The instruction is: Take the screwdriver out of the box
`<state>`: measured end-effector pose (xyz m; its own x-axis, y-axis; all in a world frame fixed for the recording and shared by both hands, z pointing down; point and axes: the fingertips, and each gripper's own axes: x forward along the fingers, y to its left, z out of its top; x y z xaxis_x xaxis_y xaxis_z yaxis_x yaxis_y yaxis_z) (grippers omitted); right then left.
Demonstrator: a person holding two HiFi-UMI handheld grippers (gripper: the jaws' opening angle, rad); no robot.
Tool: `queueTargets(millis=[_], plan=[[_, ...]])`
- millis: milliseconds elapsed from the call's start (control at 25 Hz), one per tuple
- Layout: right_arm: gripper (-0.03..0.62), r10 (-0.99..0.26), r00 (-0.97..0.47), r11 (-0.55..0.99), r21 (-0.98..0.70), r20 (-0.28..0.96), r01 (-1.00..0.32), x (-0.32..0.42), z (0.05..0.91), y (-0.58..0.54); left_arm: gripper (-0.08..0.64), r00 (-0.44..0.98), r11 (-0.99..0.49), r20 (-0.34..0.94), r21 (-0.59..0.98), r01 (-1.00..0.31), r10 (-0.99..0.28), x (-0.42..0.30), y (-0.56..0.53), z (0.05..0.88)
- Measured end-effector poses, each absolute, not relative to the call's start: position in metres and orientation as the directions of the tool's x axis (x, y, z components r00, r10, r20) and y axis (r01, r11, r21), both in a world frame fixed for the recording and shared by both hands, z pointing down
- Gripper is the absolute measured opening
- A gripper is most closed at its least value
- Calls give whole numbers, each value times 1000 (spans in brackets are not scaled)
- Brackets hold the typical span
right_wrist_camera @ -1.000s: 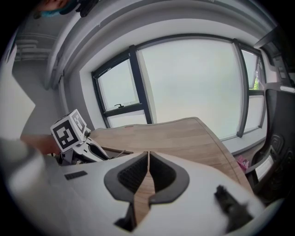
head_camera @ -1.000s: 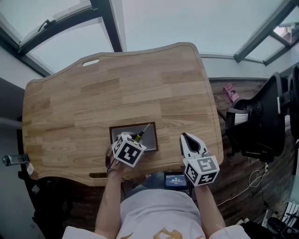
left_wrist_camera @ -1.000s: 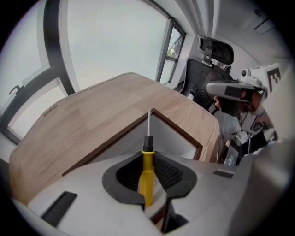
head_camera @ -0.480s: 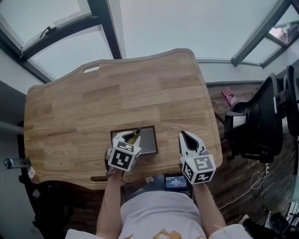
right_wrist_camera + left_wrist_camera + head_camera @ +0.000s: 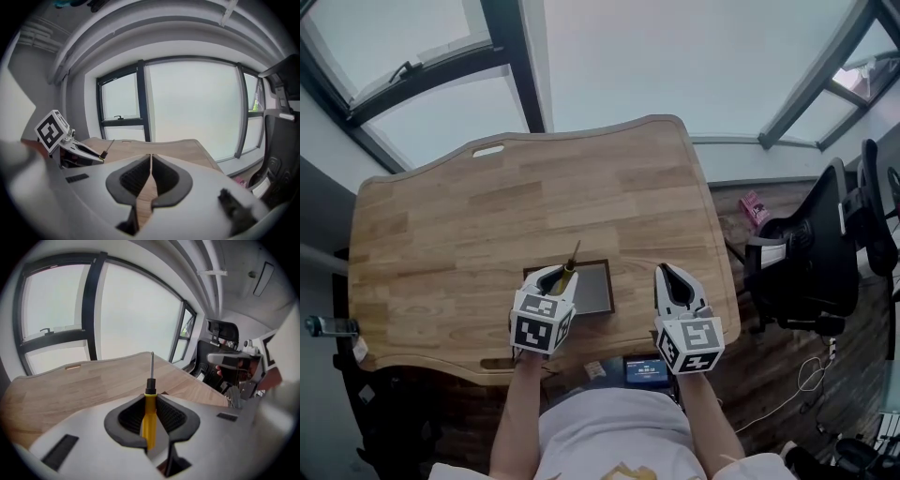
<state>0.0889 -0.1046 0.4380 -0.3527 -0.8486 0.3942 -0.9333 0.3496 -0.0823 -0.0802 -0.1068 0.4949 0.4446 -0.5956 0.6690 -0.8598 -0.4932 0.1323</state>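
Observation:
A yellow-handled screwdriver (image 5: 567, 268) is clamped in my left gripper (image 5: 555, 275), its thin metal shaft pointing away from me over the box. In the left gripper view the pads press on both sides of the yellow handle (image 5: 149, 416), with the black collar and shaft sticking out past the tips. The box (image 5: 598, 289) is a shallow dark-framed tray with a grey floor, lying on the wooden table (image 5: 487, 216) just beyond and right of that gripper. My right gripper (image 5: 672, 274) hovers right of the box, shut with nothing in it (image 5: 151, 157).
A black office chair (image 5: 806, 272) stands to the right of the table. A small device with a lit screen (image 5: 645, 368) sits below the near edge. A pink object (image 5: 754, 208) lies on the floor. Windows run behind the table's far edge.
The left gripper has lifted the screwdriver up out of the box and swung its shaft from slanting right to pointing nearly straight away. The right gripper has risen slightly.

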Motion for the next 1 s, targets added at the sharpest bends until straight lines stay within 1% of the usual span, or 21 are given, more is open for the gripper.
queueTargets(millis=[200,440,840,1000], plan=[[34,-869,-346,349,-56,353,-935,84,421,-104,81,474,-501,534,106,-859,-700,-76,-112,455],[34,-882,-365,366,-53,297,-929,70,401,-104,81,428,-459,430,35,-888,-795,-97,-109,421],[32,-878,-424,425,-43,221,-904,42,375,-98,81,384,-396,315,26,-918,-868,-119,-95,390],[33,-881,-427,428,-40,203,-903,39,370,-97,81,375,-385,288,24,-923,-881,-123,-93,383]])
